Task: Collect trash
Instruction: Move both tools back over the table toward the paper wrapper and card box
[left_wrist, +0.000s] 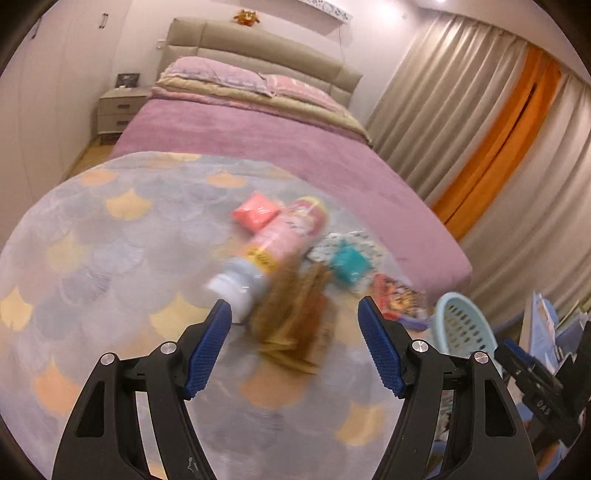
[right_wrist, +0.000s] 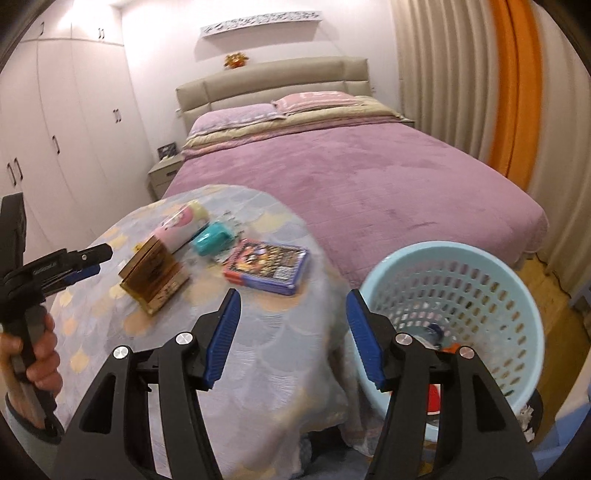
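Several items lie on a small table under a scale-patterned cloth (left_wrist: 110, 258) (right_wrist: 280, 350): a pink bottle (left_wrist: 280, 240) (right_wrist: 181, 225) with a white cap, a red packet (left_wrist: 255, 214), a teal object (left_wrist: 349, 264) (right_wrist: 212, 238), a gold-brown box (left_wrist: 291, 321) (right_wrist: 155, 277) and a colourful carton (left_wrist: 399, 299) (right_wrist: 266, 266). My left gripper (left_wrist: 293, 306) is open above the blurred gold box, its pads clear of it. My right gripper (right_wrist: 292, 295) is open and empty between the table and a light blue basket (left_wrist: 461, 328) (right_wrist: 480, 291).
A bottle and something orange (right_wrist: 434, 334) lie in the basket. A bed with a purple cover (right_wrist: 369, 177) stands behind the table, curtains (right_wrist: 443, 74) to the right, wardrobes (right_wrist: 55, 110) to the left. A hand (right_wrist: 40, 354) holds the left gripper at the left edge.
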